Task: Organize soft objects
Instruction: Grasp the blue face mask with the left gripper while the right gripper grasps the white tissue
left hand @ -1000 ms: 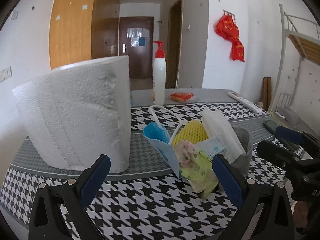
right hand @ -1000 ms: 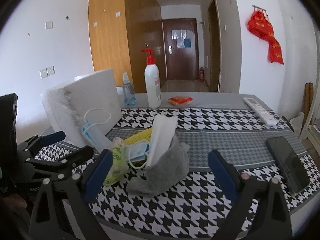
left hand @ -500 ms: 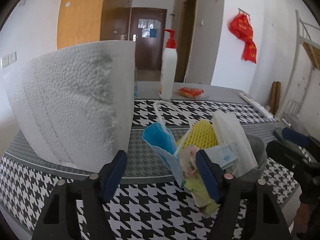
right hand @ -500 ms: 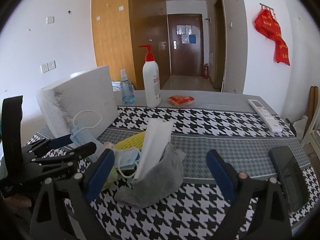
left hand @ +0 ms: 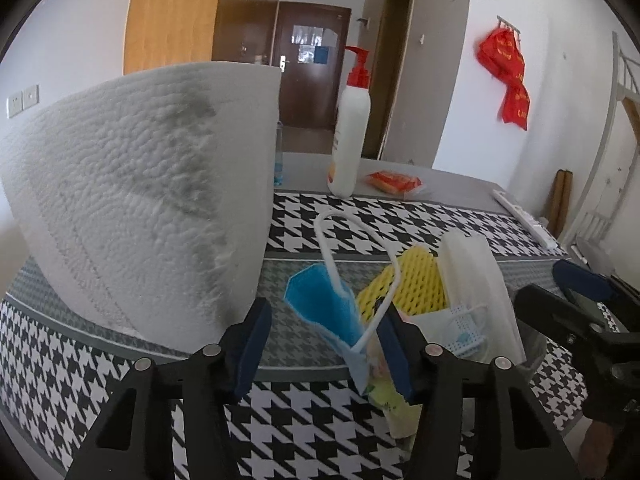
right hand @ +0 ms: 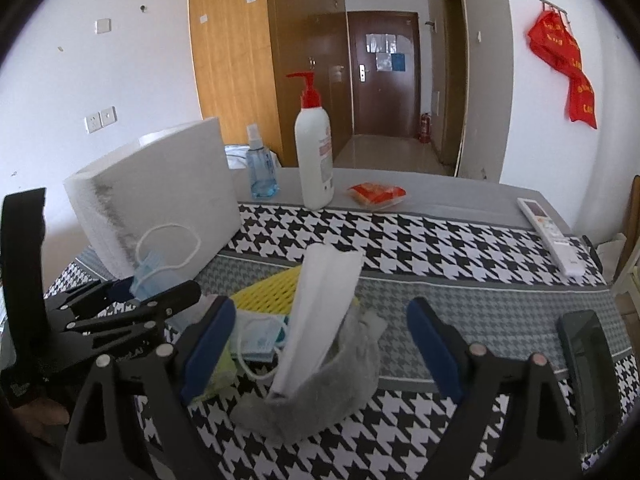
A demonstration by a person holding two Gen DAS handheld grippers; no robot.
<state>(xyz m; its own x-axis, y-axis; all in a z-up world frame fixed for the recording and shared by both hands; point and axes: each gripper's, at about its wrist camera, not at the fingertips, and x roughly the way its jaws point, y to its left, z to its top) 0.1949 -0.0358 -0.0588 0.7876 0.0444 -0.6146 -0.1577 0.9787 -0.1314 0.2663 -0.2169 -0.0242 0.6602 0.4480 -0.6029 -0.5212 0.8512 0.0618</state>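
At the far left, a large white embossed paper towel roll (left hand: 136,208) is standing upright on the black-and-white houndstooth tablecloth (left hand: 304,432), filling much of the left wrist view. Just to its right, the left gripper (left hand: 324,344) is reaching toward a folded blue surgical face mask (left hand: 324,304), whose white elastic ear loop (left hand: 352,236) is arching upward. The left gripper's blue-padded jaws have just been closing and are now standing at a middling width, with the lower corner of the blue mask between them; whether the pads are pressing on it cannot be told.

The blue mask is leaning at the left edge of a small heap of soft things near the front of the table. In that heap a yellow foam mesh sleeve (left hand: 412,280) is lying behind a pale green printed wipe packet (left hand: 392,404), a second light blue mask (right hand: 260,340) is lying in the middle, and a folded white mask (right hand: 320,312) is standing tilted inside a floppy grey felt pouch (right hand: 320,404).

The right gripper (right hand: 316,348) is hovering over that pouch with its jaws set wide apart, having just narrowed a little; the white mask and pouch are sitting between them, untouched.

Further right, a white remote control (right hand: 548,236) and a dark phone (right hand: 592,372) are lying on the cloth.
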